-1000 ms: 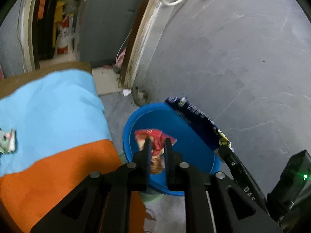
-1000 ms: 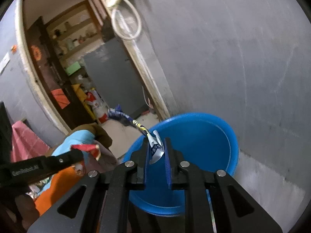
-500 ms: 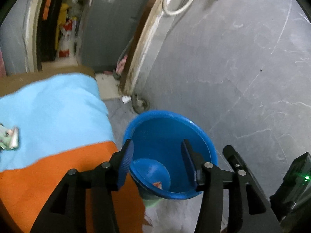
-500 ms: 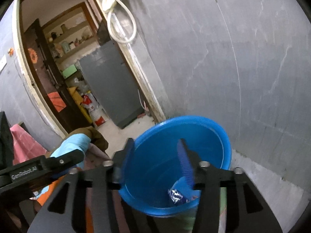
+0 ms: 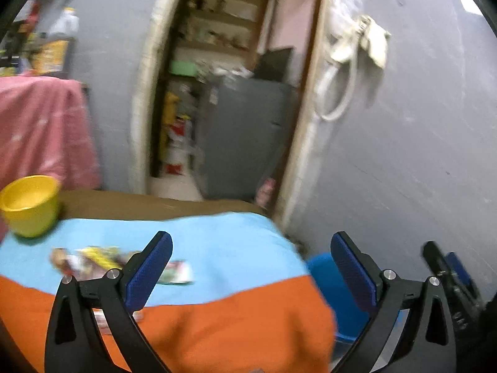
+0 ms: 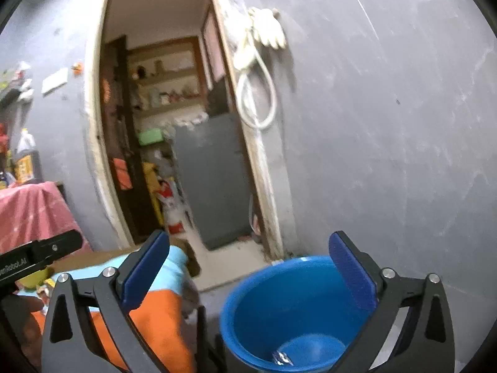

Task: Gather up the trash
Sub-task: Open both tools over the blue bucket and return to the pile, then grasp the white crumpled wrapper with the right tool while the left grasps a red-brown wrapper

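Left gripper (image 5: 251, 270) spread wide, jaws far apart, nothing between the blue pads (image 5: 149, 272). Hangs above a table draped in a light-blue and orange cloth (image 5: 217, 248). On the cloth, on the left and just beyond the left pad: blurred wrappers (image 5: 93, 256), roughly 2 or 3, exact count not clear because of motion blur; 1 of them partly hidden behind that pad. Another scrap with red print (image 5: 102, 318) visible nearer, under the left finger. Far left on the cloth: 1 yellow cup (image 5: 29, 205), upright. To the right of the table, lower down and partly hidden by the right finger: 1 blue bucket (image 5: 323, 273).

Right gripper (image 6: 250, 269) likewise wide open, holding nothing, raised above and just short of the same blue bucket (image 6: 298, 298). Inside, at the bottom near the close wall: 1 shiny blue-and-silver wrapper (image 6: 281, 357), small, details hard to read. Bucket standing on the floor against the grey wall (image 6: 388, 124), just right of the table's cloth-covered corner (image 6: 161, 317). Tip of the other gripper entering at the far left edge of this view.

Beyond: 1 open doorway (image 6: 174, 124) with shelves and a grey cabinet (image 6: 214, 180) inside; 1 white hose loop (image 6: 257, 99) hung on the wall beside the frame; 1 pink cloth (image 5: 40, 130) over furniture at the far left.
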{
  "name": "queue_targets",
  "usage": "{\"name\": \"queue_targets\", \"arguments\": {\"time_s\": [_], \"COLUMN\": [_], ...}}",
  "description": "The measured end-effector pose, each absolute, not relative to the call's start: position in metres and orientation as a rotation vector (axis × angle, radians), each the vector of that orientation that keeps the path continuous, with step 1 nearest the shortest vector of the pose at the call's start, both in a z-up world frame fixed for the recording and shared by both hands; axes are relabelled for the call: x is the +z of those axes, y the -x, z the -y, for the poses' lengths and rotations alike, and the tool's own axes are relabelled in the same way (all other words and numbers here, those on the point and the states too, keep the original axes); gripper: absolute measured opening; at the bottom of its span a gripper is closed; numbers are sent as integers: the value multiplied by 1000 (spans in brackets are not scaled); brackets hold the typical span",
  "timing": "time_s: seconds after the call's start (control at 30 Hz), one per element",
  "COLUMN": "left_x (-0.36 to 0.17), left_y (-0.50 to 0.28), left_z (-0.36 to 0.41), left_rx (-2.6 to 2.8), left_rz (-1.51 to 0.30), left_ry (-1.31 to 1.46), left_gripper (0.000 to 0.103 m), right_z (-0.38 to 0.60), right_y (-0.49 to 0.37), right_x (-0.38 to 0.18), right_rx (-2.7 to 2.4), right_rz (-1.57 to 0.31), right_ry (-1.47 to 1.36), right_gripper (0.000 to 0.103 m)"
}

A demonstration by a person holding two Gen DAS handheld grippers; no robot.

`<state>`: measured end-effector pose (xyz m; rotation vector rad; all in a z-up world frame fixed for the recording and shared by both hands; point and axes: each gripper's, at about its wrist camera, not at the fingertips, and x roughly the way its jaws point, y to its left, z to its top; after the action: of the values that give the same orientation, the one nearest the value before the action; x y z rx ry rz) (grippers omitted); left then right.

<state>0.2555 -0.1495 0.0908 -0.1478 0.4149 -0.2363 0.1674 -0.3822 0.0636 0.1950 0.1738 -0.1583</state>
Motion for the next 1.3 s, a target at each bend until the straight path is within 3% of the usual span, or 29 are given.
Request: {"name": "queue_targets", "arguments": {"time_s": [0.43, 0.8, 1.07, 1.3], "left_x": [87, 69, 51, 29], "left_y": [-173, -156, -174, -209], "left_z": [51, -6, -38, -65], "left_rx": [7, 96, 119, 104], "left_rz": [-240, -213, -315, -517], "left_ry": [77, 37, 28, 88], "left_gripper": [101, 101, 101, 101], "right_z": [297, 227, 191, 163], "right_y": [-161, -176, -197, -223], "right_x": [80, 70, 50, 26], "right_rx": [82, 230, 342, 433], "right_rz": [-26, -48, -183, -389], "right_ry": [-107, -17, 28, 87], "right_gripper": [103, 103, 103, 103]}}
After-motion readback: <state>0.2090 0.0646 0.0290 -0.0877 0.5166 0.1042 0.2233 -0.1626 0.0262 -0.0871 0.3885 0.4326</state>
